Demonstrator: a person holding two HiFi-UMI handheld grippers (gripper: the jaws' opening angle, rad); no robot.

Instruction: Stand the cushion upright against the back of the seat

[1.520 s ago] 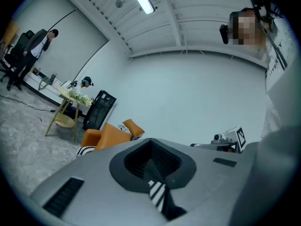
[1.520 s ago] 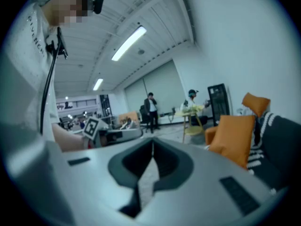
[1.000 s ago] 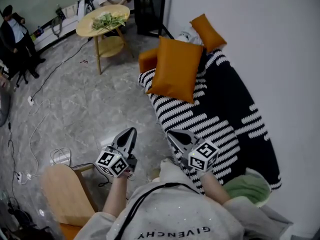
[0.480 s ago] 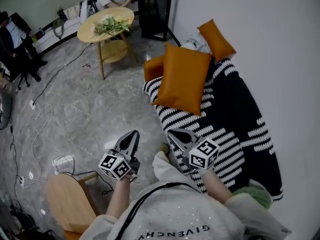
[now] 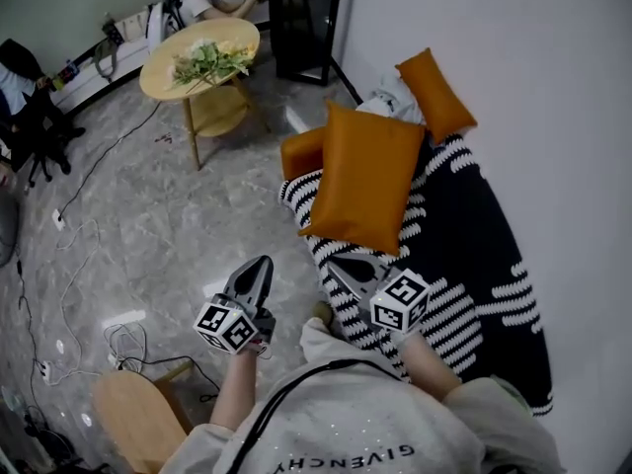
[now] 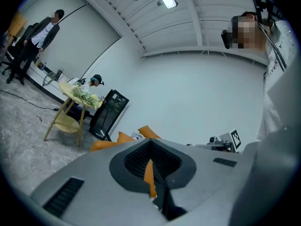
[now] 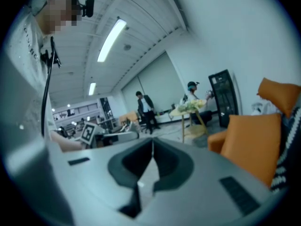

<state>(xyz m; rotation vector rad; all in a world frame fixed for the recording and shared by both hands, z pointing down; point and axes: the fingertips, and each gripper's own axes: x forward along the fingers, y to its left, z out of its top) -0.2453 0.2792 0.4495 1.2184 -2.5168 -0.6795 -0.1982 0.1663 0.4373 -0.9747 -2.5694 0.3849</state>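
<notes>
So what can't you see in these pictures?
Head view: the big orange cushion hides the striped seat beneath it and part of another orange piece behind it.
Head view: the person's sleeve covers the seat's near end.
Left gripper view: the left gripper's own body blocks most of the cushions and seat.
Head view: the plant on the round table is too small to name.

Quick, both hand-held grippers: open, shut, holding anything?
left hand-held gripper: closed, holding nothing.
right hand-held gripper: closed, holding nothing.

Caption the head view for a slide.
Left gripper and right gripper, both shut, near large orange cushion on black-and-white striped sofa.
</notes>
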